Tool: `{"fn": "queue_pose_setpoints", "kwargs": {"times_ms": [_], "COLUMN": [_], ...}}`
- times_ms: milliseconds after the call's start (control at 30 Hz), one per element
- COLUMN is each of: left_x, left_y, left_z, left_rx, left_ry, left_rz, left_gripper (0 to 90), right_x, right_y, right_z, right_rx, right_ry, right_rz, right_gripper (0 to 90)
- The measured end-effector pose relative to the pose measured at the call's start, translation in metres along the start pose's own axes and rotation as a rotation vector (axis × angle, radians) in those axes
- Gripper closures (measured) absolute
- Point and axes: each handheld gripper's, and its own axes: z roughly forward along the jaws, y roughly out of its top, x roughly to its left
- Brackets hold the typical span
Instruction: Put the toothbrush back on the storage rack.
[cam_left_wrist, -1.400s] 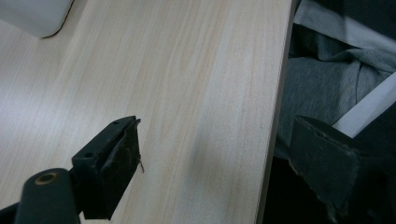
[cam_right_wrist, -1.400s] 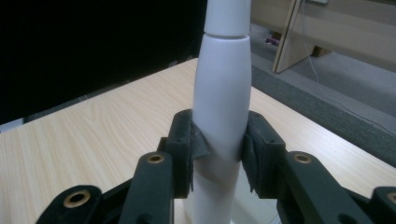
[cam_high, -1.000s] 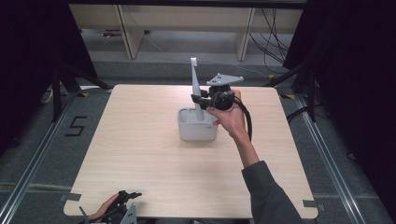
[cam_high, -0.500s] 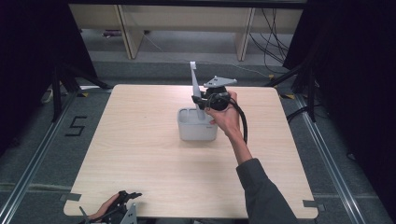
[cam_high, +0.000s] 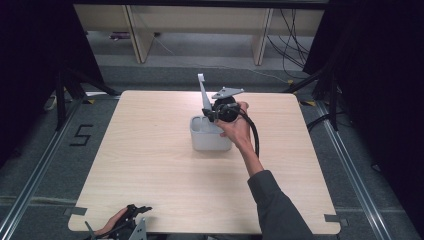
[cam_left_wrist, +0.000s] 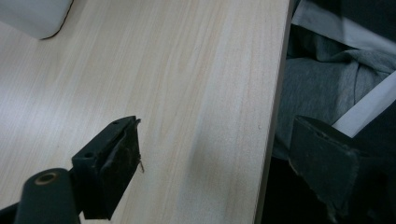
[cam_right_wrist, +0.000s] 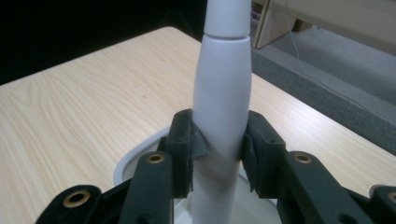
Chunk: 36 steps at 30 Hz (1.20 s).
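Two black fingers (cam_right_wrist: 186, 149) pinch one smooth, white, tapered handle (cam_right_wrist: 222, 93), upright over a white tub (cam_high: 210, 136).

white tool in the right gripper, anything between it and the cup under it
Nothing visible does. The right gripper is shut on the white tool, whose lower end already hangs over the open mouth of the cup; the rim shows bare.

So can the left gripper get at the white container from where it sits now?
Probably yes: bare table lies between the left gripper and the white container. The right gripper holds a white utensil over its far side.
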Motion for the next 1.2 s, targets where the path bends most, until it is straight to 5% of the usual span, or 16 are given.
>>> {"fn": "queue_pose_setpoints", "kwargs": {"times_ms": [33, 133, 300, 367, 400, 600, 633, 667, 1200], "left_x": [0.0, 0.0, 0.0, -0.001, -0.001, -0.001, -0.001, -0.001, -0.001], "left_y": [0.0, 0.0, 0.0, 0.0, 0.0, 0.0, 0.0, 0.0, 0.0], "left_z": [0.0, 0.001, 0.001, 0.001, 0.0, 0.001, 0.001, 0.0, 0.001], "left_rx": [0.0, -0.009, -0.009, -0.009, -0.007, -0.007, -0.007, -0.007, -0.011], "left_ry": [0.0, -0.001, -0.004, -0.003, -0.003, -0.004, -0.005, -0.01, -0.007], "left_rz": [0.001, -0.002, -0.006, -0.008, -0.007, -0.007, -0.007, -0.007, -0.005], "left_gripper": [15.9, 15.9, 15.9, 15.9, 15.9, 15.9, 15.9, 15.9, 15.9], "right_x": [0.002, 0.003, 0.002, 0.0, 0.003, 0.0, 0.001, -0.001, 0.001], "right_y": [-0.001, -0.005, -0.008, -0.009, -0.01, -0.015, -0.016, -0.016, -0.021], "right_z": [0.0, 0.003, 0.006, 0.008, 0.008, 0.011, 0.011, 0.011, 0.014], "right_rx": [0.015, 0.029, 0.046, 0.028, 0.036, 0.057, 0.059, 0.066, 0.077], "right_ry": [0.01, 0.01, 0.018, 0.01, 0.008, 0.016, 0.017, 0.013, 0.027], "right_rz": [0.04, 0.052, 0.046, 0.003, 0.038, 0.018, 0.056, 0.025, 0.058], "right_gripper": [66.7, 66.7, 66.6, 66.6, 66.6, 66.6, 66.6, 66.6, 66.5]}}
